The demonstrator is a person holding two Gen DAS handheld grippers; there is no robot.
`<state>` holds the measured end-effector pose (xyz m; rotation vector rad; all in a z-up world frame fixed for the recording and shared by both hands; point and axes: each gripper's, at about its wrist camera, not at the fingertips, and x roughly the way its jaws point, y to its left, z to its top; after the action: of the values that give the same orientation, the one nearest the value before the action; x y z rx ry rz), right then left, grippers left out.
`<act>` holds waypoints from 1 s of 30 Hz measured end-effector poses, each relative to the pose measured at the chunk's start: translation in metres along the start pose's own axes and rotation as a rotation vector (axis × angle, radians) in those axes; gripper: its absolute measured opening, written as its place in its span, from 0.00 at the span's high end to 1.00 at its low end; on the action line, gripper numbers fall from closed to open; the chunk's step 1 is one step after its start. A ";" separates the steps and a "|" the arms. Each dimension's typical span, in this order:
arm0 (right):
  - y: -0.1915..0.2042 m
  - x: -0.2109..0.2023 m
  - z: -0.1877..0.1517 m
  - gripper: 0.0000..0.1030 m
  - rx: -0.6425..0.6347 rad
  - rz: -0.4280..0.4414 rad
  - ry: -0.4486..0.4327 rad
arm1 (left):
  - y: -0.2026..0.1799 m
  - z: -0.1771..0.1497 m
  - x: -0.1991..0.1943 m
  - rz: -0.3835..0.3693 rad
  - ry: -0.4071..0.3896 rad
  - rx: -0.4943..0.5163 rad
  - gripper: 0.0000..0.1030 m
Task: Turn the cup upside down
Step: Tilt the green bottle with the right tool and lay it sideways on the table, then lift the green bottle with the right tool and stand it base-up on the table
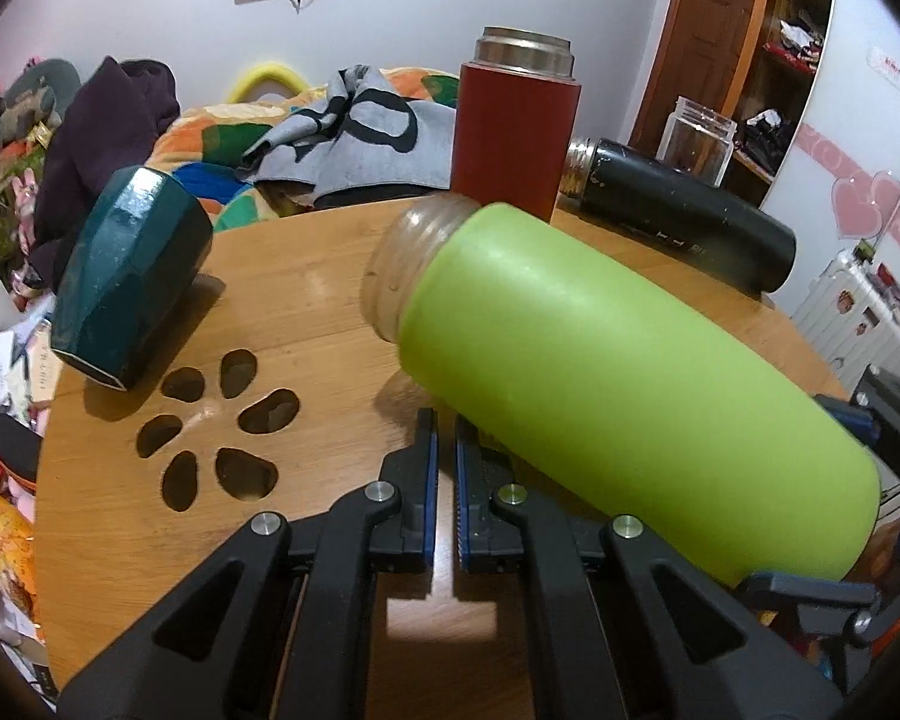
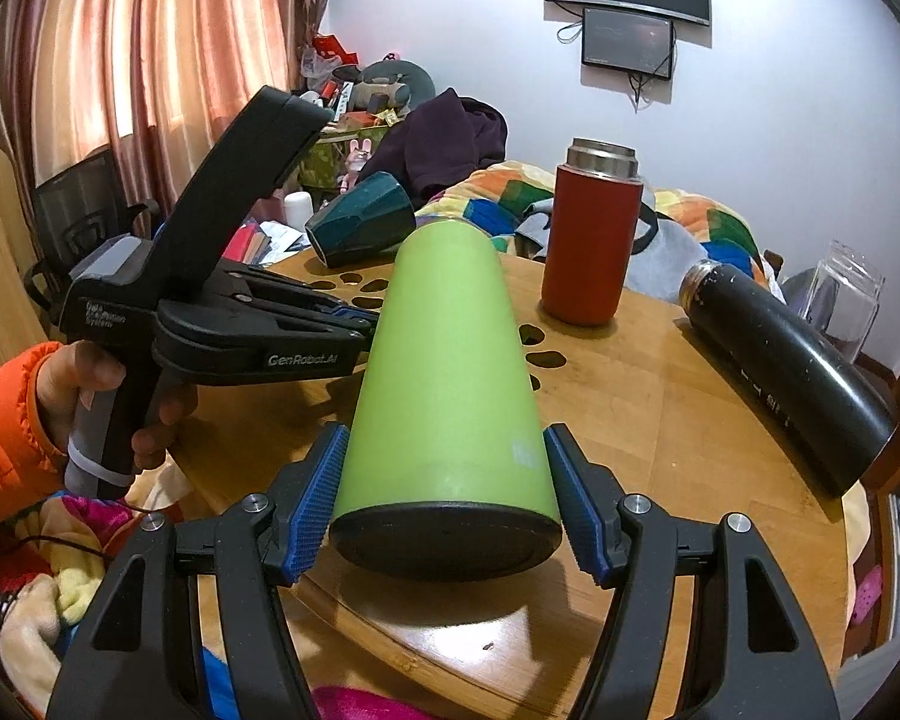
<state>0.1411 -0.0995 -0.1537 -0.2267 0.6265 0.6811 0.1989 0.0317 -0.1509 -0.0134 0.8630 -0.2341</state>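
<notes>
On the round wooden tabletop (image 2: 660,396) a lime-green cup (image 2: 444,372) lies on its side, its black base toward the right gripper (image 2: 447,501) and its clear threaded mouth (image 1: 411,267) pointing away toward the far edge. The right gripper's blue-padded jaws press against both sides of the cup near its base, gripping it. The left gripper (image 1: 445,471) sits just beside the cup's left flank, its jaws almost together with only a thin gap and nothing between them; seen from the right wrist, a hand (image 2: 99,405) in an orange sleeve holds its handle. Whether the green cup holds anything cannot be told, since its mouth faces away and the wall is opaque. A dark teal faceted cup (image 1: 129,273) is tipped over at the tabletop's far left edge, open end toward the left gripper, its inside hidden. A red flask (image 2: 591,237) stands upright with a steel neck and no lid; its contents are out of sight. A black bottle (image 2: 792,360) lies on its side at the right with its metal mouth uncapped. Beyond it a clear jar (image 1: 696,141) stands upright and looks see-through all the way down. Teardrop cutouts (image 1: 219,426) pierce the tabletop near the teal cup. Behind the tabletop is a bed (image 2: 510,192) with a colourful cover and grey and purple clothes.
</notes>
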 end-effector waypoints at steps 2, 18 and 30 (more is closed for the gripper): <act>-0.003 0.000 -0.001 0.39 0.015 -0.010 0.000 | -0.001 -0.002 -0.003 0.009 -0.010 0.010 0.97; -0.001 0.002 -0.010 0.37 0.050 0.028 0.004 | -0.033 0.010 -0.055 -0.046 -0.166 0.099 0.88; 0.004 -0.011 -0.012 0.38 0.053 -0.014 -0.019 | -0.049 0.015 -0.061 -0.089 -0.198 0.125 0.87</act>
<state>0.1269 -0.1067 -0.1564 -0.1750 0.6231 0.6517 0.1621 -0.0044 -0.0902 0.0408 0.6507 -0.3635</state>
